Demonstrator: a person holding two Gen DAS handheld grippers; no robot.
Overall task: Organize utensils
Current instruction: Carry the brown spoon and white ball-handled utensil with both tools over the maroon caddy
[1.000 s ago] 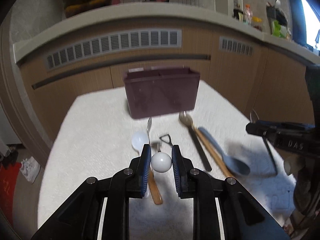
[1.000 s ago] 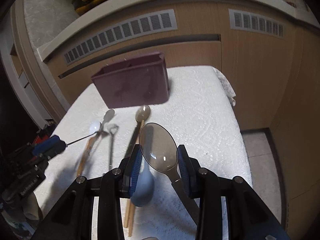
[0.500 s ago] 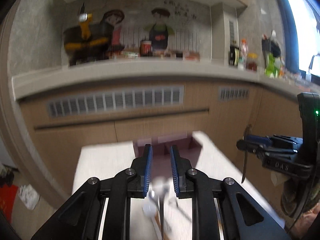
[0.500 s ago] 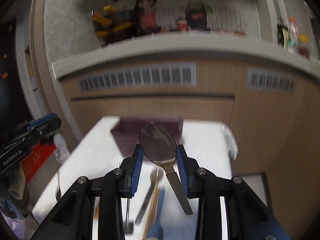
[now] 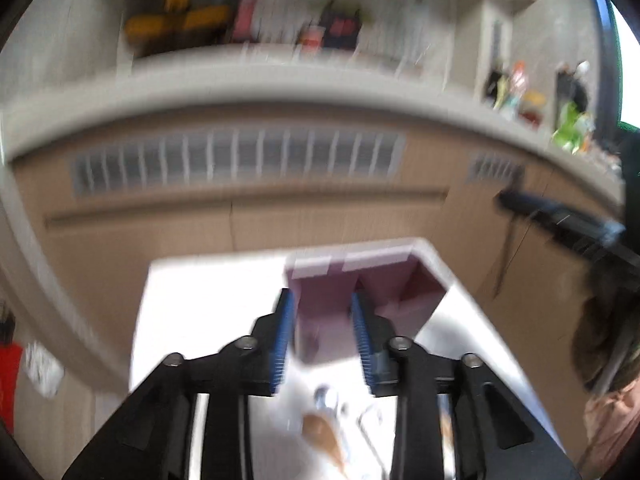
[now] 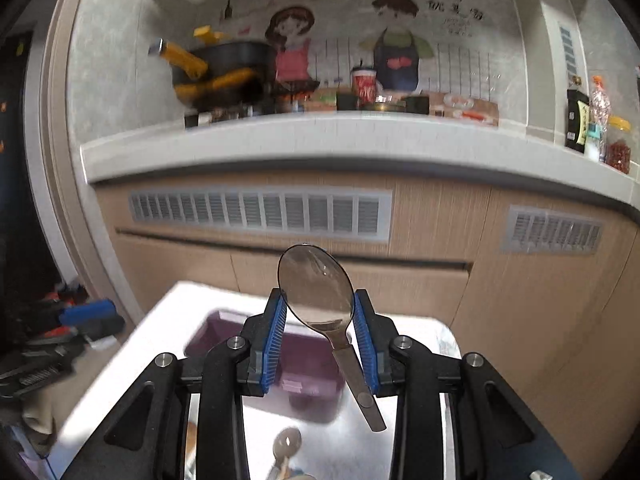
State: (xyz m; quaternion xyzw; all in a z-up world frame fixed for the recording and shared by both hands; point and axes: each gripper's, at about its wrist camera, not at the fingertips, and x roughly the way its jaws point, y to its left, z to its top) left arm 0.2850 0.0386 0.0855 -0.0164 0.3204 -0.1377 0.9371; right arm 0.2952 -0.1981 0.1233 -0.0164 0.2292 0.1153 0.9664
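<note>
Gripping a metal spoon (image 6: 316,288) by the bowl, the right gripper (image 6: 320,312) is raised above the table (image 6: 160,344), with the bowl standing between its blue pads (image 6: 276,332) and the handle slanting down and to the right below them. Beneath this gripper sits the purple bin (image 6: 308,364), on the white cloth that covers the table; its open top faces up, and a partition divides it into compartments. Nearer the camera, other utensils (image 6: 286,446) lie on the cloth, partly hidden by the gripper body. The left gripper (image 5: 322,320) appears at the left edge of the right view as a dark body with a blue pad. In the left view, which is heavily blurred, that gripper's jaws stand apart with nothing visible between the pads (image 5: 282,344), and the bin (image 5: 360,292) lies directly ahead of and below them, two compartments discernible. Blurred utensils (image 5: 324,432), one with a wooden handle, lie on the cloth below the left gripper. The right gripper shows at the right edge of that view, with the spoon handle (image 5: 505,256) hanging from it. Beyond the table stand wooden cabinets with vent grilles (image 6: 260,212) under a counter (image 6: 320,136).
</note>
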